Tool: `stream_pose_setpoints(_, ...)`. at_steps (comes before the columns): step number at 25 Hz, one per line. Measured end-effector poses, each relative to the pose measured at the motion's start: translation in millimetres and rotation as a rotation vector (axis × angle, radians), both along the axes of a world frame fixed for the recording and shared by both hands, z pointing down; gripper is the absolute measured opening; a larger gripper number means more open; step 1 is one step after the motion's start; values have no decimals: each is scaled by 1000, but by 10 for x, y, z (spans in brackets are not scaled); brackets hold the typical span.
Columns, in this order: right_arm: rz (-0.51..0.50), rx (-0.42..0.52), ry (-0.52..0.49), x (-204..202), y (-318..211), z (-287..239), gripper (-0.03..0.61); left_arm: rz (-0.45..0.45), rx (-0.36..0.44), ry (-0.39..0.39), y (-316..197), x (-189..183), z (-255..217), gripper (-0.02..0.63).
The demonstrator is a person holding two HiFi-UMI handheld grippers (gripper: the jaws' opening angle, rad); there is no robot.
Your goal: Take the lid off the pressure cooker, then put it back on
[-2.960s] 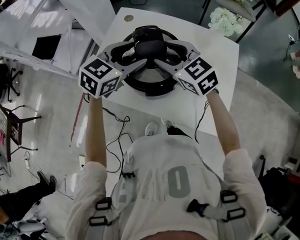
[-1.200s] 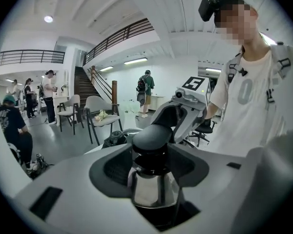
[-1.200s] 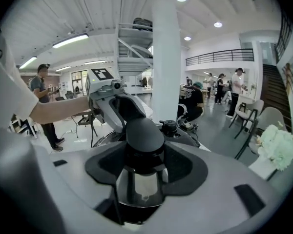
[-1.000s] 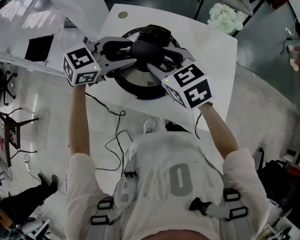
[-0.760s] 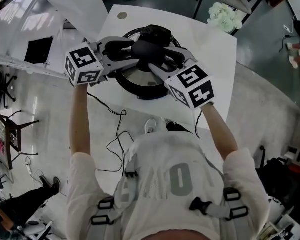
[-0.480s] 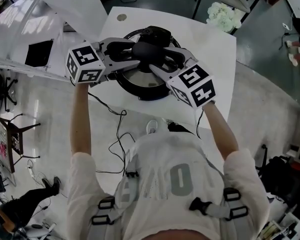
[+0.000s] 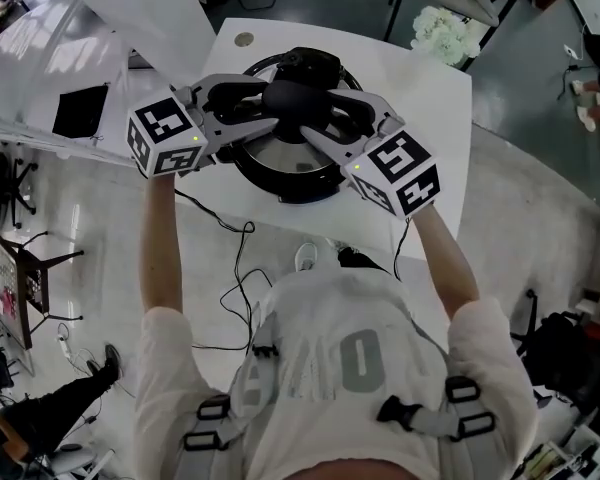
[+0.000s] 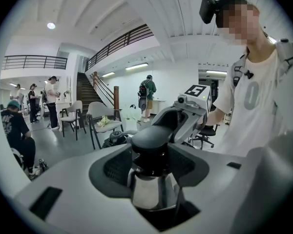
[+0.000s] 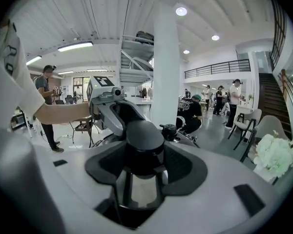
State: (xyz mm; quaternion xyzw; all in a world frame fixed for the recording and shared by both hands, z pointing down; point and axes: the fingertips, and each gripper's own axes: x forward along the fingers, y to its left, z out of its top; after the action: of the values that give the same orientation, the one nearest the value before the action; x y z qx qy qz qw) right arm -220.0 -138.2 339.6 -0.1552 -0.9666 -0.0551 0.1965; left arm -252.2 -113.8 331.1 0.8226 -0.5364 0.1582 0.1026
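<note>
The pressure cooker [image 7: 302,190] stands on a white table [image 7: 425,88]. Its steel lid [image 7: 280,153] lies inside the black rim, and I cannot tell whether it is seated. The lid's black knob [image 7: 295,98] rises at the centre. My left gripper [image 7: 273,105] comes in from the left and my right gripper [image 7: 325,116] from the right, and both are shut on that knob. In the left gripper view the knob [image 8: 154,138] fills the gap between the dark pads [image 8: 115,167]. The right gripper view shows the same knob [image 9: 144,143] clamped, with the opposite gripper behind it.
A black valve block [image 7: 305,63] sits on the lid's far side. On the table's far corner lies a small round disc [image 7: 243,39]. White flowers [image 7: 442,33] rest on a chair at the back right. Cables [image 7: 235,258] trail on the floor by the table's near edge. Several people stand in the hall.
Since three seconds ago both grippers have swung clockwise round the knob: the left cube went up, the right cube down. Over the last second they have barely shifted, still clamped.
</note>
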Motion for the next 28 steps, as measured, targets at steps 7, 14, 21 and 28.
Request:
stream_pose_setpoints(7, -10, 38, -70, 146, 52, -334, 239, 11, 58, -59, 52, 154, -345, 229)
stream_pose_setpoints(14, 11, 75, -98, 449, 62, -525, 239, 29, 103, -87, 53, 457, -543, 229)
stream_pose_setpoints(21, 21, 107, -129, 1336, -380, -580, 241, 40, 131, -115, -390, 1351, -599, 229)
stream_pose_setpoints(28, -4, 120, -91, 2336, -1037, -396, 241, 15, 145, -86, -1043, 2353, -393, 229)
